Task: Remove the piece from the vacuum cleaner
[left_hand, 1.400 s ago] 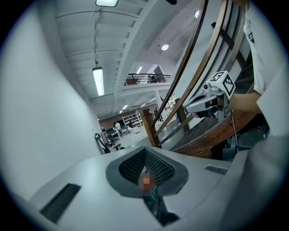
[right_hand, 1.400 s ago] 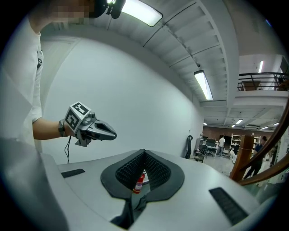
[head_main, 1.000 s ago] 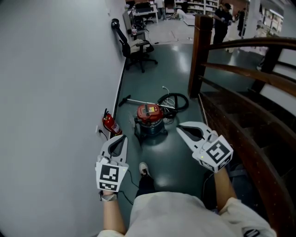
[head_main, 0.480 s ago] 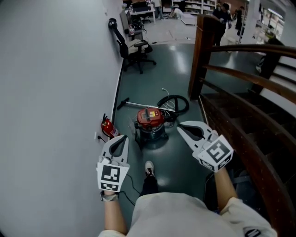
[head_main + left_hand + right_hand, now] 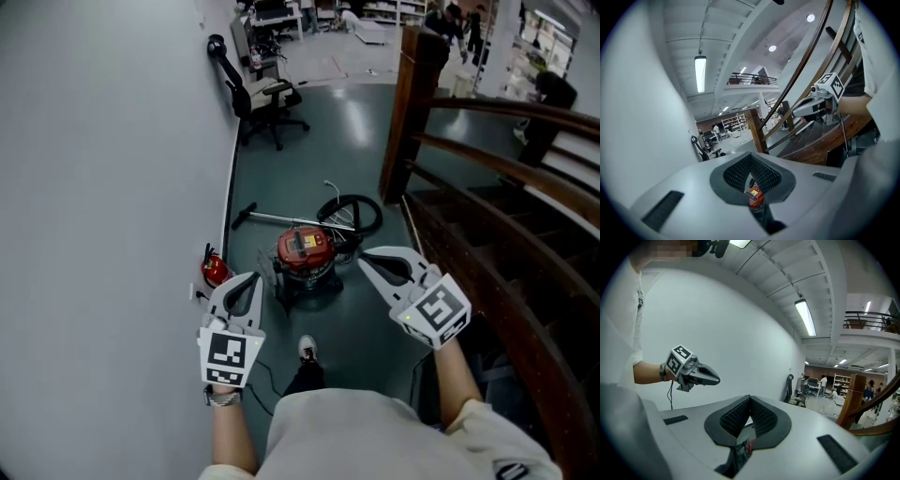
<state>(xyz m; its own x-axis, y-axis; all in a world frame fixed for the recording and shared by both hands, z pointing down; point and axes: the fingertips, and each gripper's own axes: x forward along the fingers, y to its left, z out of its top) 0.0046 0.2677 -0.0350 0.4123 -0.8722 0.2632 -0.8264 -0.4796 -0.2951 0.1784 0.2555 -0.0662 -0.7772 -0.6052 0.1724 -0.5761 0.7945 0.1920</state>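
Both claws are shut with nothing in them. What has changed over the last second is the approach: the person has walked on, so the things on the floor have slid down the head view toward the body.

At far left runs the white wall point(image 5: 112, 187). The red fire extinguisher point(image 5: 214, 270) at its foot now shows just beside the tip of the left gripper point(image 5: 251, 278), whose jaws meet. That gripper's own view looks past them at a red lid beyond. A shoe point(image 5: 307, 349) has stepped forward below.

In the middle the vacuum cleaner point(image 5: 305, 251) stands on the dark green floor point(image 5: 319, 141). It sits between the two gripper tips in the picture but is still well apart from both and untouched. To its right the right gripper point(image 5: 362, 263) is likewise closed on nothing, and a wooden banister point(image 5: 487, 155) fills the right side.

For the task this means the reach has not begun. I judge that more walking and a stoop come first, and the jaws must part before they can take anything.

The cleaner is a squat drum with a red top bearing a pale label and a dark base. A black hose point(image 5: 354, 211) lies coiled behind it, and a slim metal tube point(image 5: 286, 219) runs leftward along the floor to a dark end. Which of these is the piece to come off cannot be told yet.
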